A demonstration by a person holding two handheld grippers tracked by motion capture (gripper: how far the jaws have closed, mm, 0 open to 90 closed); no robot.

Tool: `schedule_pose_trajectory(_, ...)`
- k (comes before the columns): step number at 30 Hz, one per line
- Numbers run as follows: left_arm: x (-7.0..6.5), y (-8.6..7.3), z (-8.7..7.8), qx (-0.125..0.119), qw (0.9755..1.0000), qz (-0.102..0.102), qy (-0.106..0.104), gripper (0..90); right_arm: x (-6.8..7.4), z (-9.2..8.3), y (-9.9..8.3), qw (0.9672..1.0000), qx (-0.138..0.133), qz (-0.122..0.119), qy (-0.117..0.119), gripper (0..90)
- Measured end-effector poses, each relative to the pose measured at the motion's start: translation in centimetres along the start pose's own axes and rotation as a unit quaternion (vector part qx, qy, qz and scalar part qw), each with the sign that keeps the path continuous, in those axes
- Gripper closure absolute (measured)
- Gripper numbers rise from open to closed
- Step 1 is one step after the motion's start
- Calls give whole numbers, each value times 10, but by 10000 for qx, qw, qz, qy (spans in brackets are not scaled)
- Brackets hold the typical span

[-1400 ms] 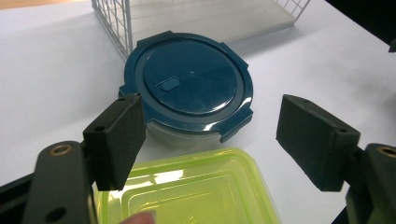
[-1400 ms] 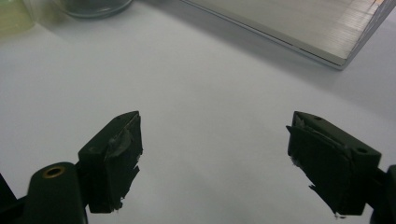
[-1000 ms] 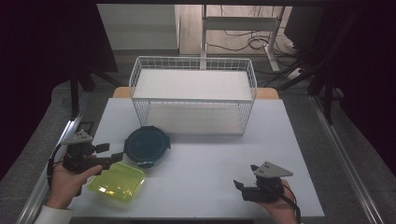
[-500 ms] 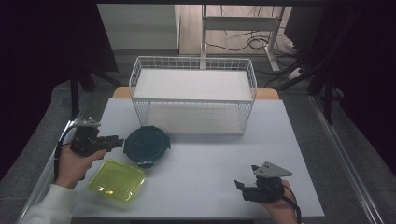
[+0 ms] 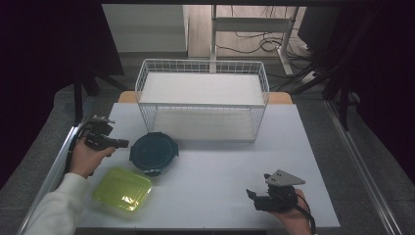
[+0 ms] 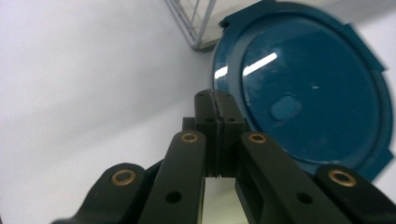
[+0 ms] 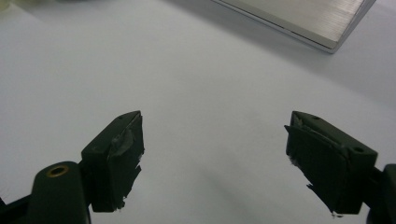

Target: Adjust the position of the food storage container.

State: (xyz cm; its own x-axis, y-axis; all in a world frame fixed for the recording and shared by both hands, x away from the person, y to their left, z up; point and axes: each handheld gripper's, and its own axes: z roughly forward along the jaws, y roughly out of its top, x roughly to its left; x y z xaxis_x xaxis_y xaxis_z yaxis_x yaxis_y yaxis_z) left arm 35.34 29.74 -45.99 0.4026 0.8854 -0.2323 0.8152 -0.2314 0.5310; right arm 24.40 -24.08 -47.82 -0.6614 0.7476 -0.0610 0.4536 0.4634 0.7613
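Left gripper (image 5: 122, 143): the jaws are pressed together with nothing held between them; they have just been closing. It is seen just beside the left edge of the blue round container (image 5: 153, 153).
Right gripper (image 5: 254, 199): the jaws are held wide apart and empty, low over the white table (image 5: 220, 166), well apart from every object.
Blue round container: it is placed flat on the table, lid on, in front of the wire basket (image 5: 202, 98); the green container (image 5: 122, 189) lies near it, toward the person.
Risk: if the container is pushed with the closed tips, it may slide against the basket wire or the green container, because the smooth lid gives no grip.
Count: two grippers, two containers, one basket, one table.
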Motion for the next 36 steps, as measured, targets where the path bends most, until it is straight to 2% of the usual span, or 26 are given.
schedule_pose_trajectory(4,2,1,9,253,9994,102,219,900,0,-1,0,10000,-6,-7,-11,190)
schedule_pose_trajectory(6,3,0,12,329,9991,98,254,900,-1,-1,-1,10000,16,-28,-16,190)
schedule_pose_trajectory(9,2,-1,17,403,9989,126,185,900,-2,0,-3,10000,33,-6,-13,189)
schedule_pose_trajectory(11,-2,1,19,410,9985,201,300,900,-3,0,-3,10000,47,1,-17,190)
schedule_pose_trajectory(15,-3,1,24,484,9979,188,395,900,-3,0,-3,10000,43,8,-34,189)
schedule_pose_trajectory(25,-7,1,26,481,9972,178,539,900,-3,1,-1,10000,43,3,-33,189)
schedule_pose_trajectory(36,-17,1,29,467,9976,230,464,900,-1,3,1,10000,49,-29,-20,189)
